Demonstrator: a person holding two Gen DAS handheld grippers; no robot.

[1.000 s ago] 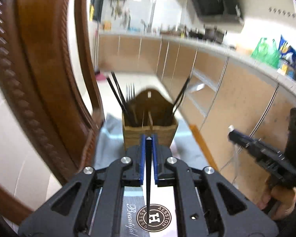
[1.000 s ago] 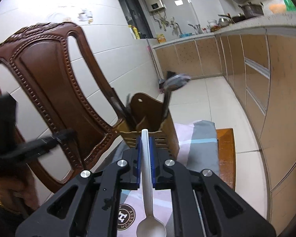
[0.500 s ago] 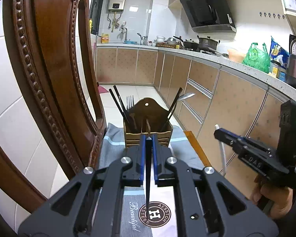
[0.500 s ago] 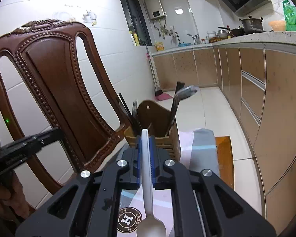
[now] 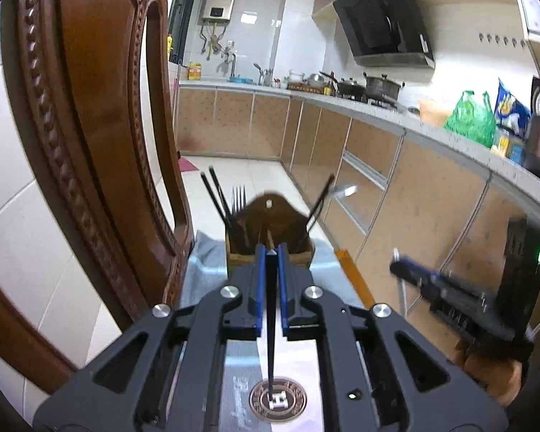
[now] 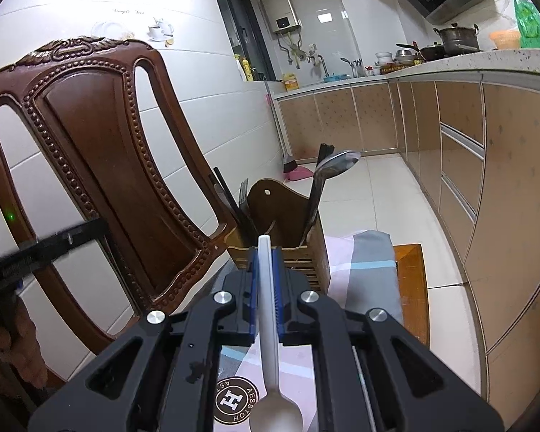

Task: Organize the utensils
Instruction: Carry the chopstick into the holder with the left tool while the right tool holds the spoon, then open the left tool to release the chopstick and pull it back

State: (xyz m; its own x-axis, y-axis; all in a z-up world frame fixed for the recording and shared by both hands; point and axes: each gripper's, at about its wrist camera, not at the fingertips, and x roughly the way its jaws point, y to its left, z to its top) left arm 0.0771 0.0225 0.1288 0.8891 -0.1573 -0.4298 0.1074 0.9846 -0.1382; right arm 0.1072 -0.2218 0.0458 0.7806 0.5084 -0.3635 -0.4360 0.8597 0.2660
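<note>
A wooden utensil holder [image 5: 270, 232] stands on a cloth-covered seat [image 5: 205, 255], with black chopsticks, a fork and a metal spoon in it. It also shows in the right wrist view [image 6: 288, 223]. My left gripper [image 5: 270, 252] is shut on a black chopstick [image 5: 271, 324], its tip just before the holder. My right gripper [image 6: 264, 252] is shut on a white spoon [image 6: 270, 324], handle forward, bowl toward the camera. The right gripper also shows in the left wrist view [image 5: 450, 302], and the left gripper in the right wrist view [image 6: 46, 248].
A carved wooden chair back [image 6: 100, 151] rises left of the holder; it also shows in the left wrist view [image 5: 79, 115]. Kitchen cabinets [image 6: 486, 180] and a counter run along the right. The seat's wooden edge [image 6: 410, 288] shows at right.
Both grippers have backed off and risen slightly from the holder, still holding their utensils. The right gripper has shifted in the left wrist view.
</note>
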